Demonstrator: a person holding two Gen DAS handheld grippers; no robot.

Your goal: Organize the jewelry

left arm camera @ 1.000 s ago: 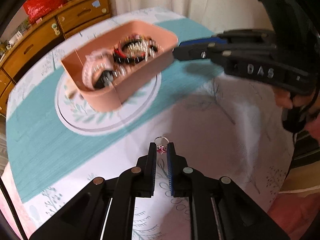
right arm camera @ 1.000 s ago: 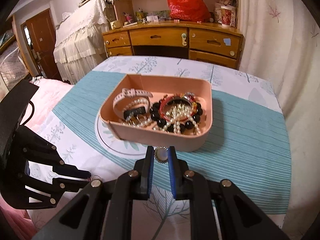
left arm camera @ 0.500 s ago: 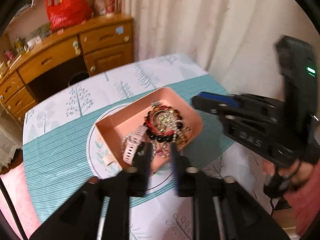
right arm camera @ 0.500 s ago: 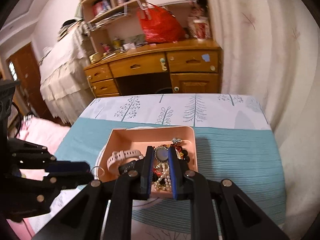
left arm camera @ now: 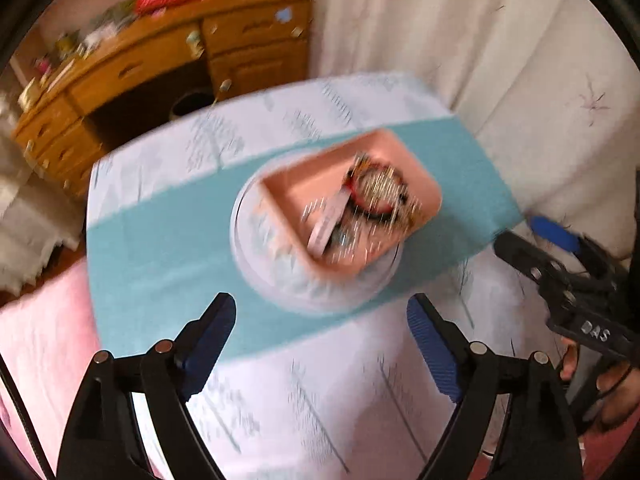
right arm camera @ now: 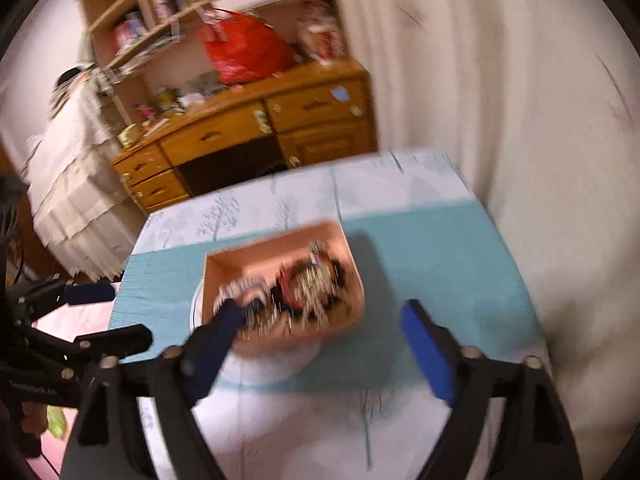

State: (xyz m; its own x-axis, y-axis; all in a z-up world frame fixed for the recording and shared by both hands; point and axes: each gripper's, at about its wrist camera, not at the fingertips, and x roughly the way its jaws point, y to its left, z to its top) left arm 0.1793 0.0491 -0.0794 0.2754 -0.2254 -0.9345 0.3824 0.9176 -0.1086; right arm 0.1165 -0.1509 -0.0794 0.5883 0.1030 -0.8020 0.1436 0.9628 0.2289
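Observation:
A pink tray (left arm camera: pixel 426 194) sits on a round table, holding a heap of jewelry (left arm camera: pixel 372 196): bead bracelets, pearls and a pale watch strap. It also shows in the right wrist view (right arm camera: pixel 280 256). My left gripper (left arm camera: pixel 320 312) is wide open and empty, above and in front of the tray. My right gripper (right arm camera: pixel 320 314) is wide open and empty, above the tray's near edge. Both views are blurred by motion. The right gripper shows at the right of the left wrist view (left arm camera: pixel 532 240); the left gripper shows at the left of the right wrist view (right arm camera: pixel 104 312).
The table has a white and teal cloth (left arm camera: pixel 160 240) with a round white mat (left arm camera: pixel 280 284) under the tray. A wooden dresser (right arm camera: pixel 240 136) with a red bag (right arm camera: pixel 248 54) stands behind. A curtain (left arm camera: pixel 500 60) hangs to the right. A pink bed (left arm camera: pixel 44 332) is at left.
Both grippers held small jewelry pieces over the tray, then opened wide and pulled up and back. Nothing is between the fingers now.

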